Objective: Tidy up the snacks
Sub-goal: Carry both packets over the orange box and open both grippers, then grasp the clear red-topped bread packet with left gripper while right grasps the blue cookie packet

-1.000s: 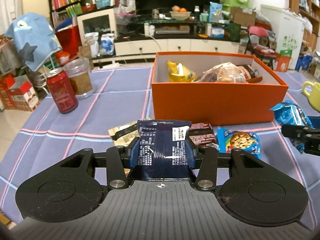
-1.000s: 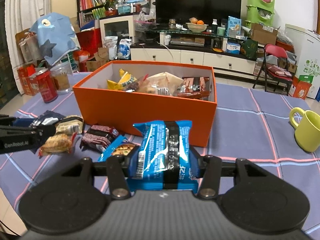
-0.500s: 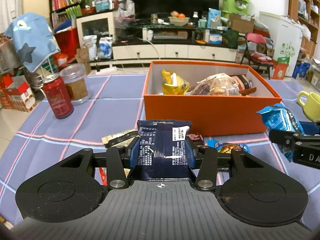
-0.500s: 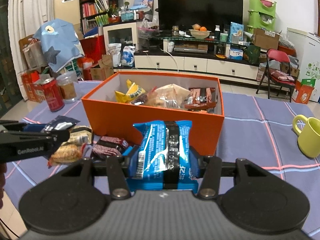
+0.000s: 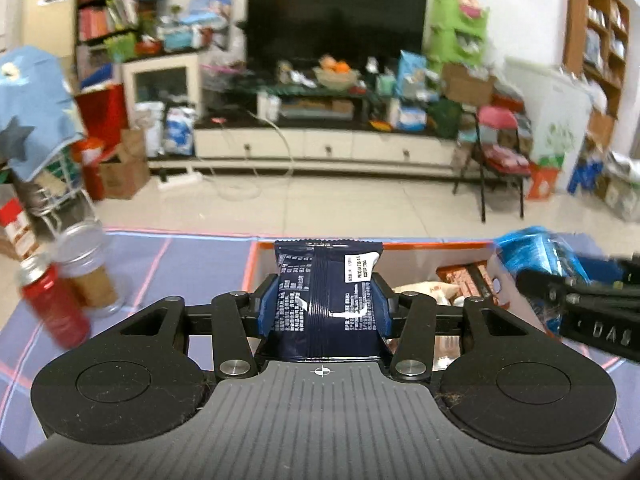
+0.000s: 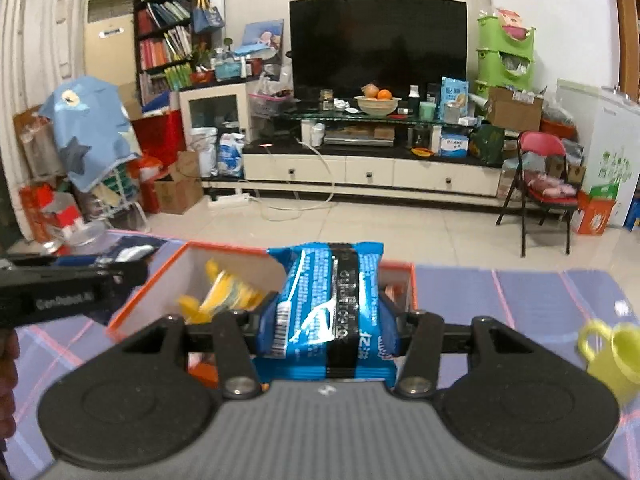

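Red can (image 5: 54, 308) at nine o'clock, then the left gripper (image 5: 326, 304) clamped on a navy packet (image 5: 326, 300), orange box (image 6: 160, 280) dead ahead at twelve. At three o'clock, the right gripper (image 6: 328, 320) grips a blue packet (image 6: 328, 304). Both hover over the box; next, I'd say, lower and let go.

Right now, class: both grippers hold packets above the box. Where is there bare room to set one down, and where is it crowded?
Bare cloth lies between the orange box and the yellow mug, and between the box and the red can. Inside, a bare-looking patch by the left wall, before the yellow packet. The box's right end, holding brown packets, is crowded.
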The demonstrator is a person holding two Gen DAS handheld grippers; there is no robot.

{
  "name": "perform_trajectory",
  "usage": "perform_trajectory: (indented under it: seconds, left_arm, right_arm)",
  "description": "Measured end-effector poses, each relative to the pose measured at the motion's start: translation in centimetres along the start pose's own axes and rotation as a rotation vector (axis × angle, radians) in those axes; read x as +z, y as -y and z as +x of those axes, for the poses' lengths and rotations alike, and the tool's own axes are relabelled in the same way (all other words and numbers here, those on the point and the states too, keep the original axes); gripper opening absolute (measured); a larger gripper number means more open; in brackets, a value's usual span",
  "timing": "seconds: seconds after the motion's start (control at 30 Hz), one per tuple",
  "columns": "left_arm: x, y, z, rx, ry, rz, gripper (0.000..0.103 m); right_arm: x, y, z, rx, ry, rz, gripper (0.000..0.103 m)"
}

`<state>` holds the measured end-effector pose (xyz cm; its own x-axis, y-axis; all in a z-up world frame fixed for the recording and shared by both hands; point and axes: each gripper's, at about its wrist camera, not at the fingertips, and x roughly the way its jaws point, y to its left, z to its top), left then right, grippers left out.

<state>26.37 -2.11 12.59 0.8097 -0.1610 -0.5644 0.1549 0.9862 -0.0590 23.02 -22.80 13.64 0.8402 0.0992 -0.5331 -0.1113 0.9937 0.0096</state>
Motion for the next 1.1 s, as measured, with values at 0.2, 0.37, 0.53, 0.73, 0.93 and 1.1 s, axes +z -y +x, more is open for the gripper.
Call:
perform_trajectory:
  seconds: [0.2,0.37,0.53,0.73,0.93,1.1]
  left_arm:
    - [-3.2,-5.2,-5.2,0.027,0.065,-0.095,0.070]
    - [-10.3,-11.2,-8.9,0.123,0.011,-0.202,0.069]
    - [-13.3,-11.9,-7.0,-0.090,-0.059,0.125,0.067]
    - [-16.5,-10.3,-3.2,-0.218,-0.184,0.371,0.067]
    - [-18.2,-10.0,-2.6,-0.246,-0.226,0.313,0.069]
    - [-19.2,-8.3,-3.5,-0.268,-0.255,0.331,0.070]
  right_arm:
    - [-0.8,1.2,-2.5,0.138,0.047,0.009,0.076]
    - [-8.0,-0.8,-3.9,0.377,-0.016,-0.296,0.076]
    - [-12.6,-2.2,-1.6,0.451,-0.127,-0.451,0.076]
    - [-12.8,-1.8,0.5,0.490,-0.184,-0.466,0.080]
    - [-13.1,-1.6,2.3,0.511,-0.229,-0.409,0.082]
    - [-13.1,-1.2,3.7,0.550,-0.261,-0.315,0.084]
